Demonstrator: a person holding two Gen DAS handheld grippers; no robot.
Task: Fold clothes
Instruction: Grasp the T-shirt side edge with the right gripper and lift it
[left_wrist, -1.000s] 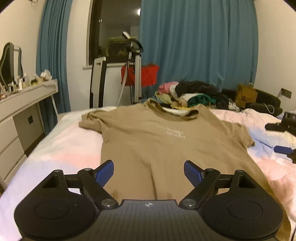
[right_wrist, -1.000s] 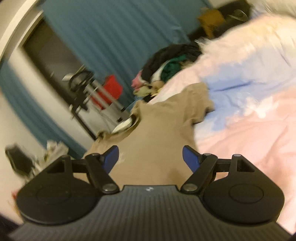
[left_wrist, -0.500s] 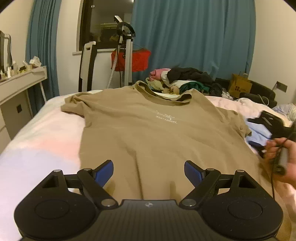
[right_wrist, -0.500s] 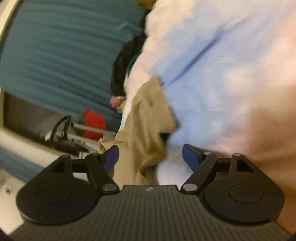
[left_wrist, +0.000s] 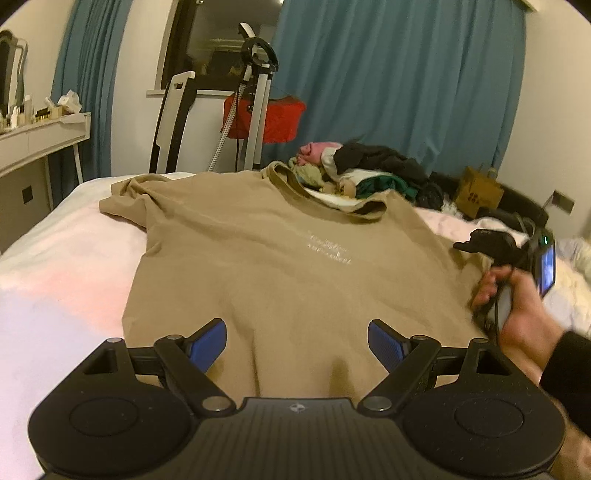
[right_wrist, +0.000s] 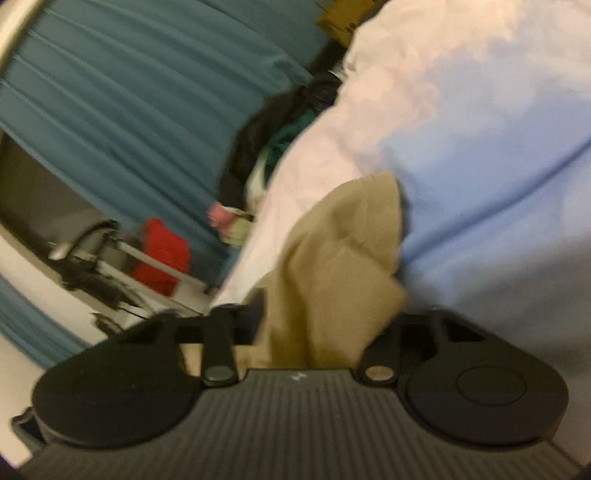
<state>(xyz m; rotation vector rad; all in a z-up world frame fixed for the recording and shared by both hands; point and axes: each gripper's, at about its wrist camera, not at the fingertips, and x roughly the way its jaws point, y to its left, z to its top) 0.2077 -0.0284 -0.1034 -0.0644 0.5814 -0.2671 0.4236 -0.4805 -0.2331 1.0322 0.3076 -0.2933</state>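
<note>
Tan t-shirt (left_wrist: 280, 266) lies spread front-up on the pink-and-blue bed cover (left_wrist: 55, 280), collar twd a clothes pile (left_wrist: 365, 173). Left gripper (left_wrist: 297, 345) hovers over the hem, fingers wide apart, holding nothing. Right gripper (right_wrist: 325, 325), in a hand (left_wrist: 517, 310), is at the shirt's right sleeve w/ tan cloth bunched btwn its fingers; blurred, can't tell if clamped
</note>
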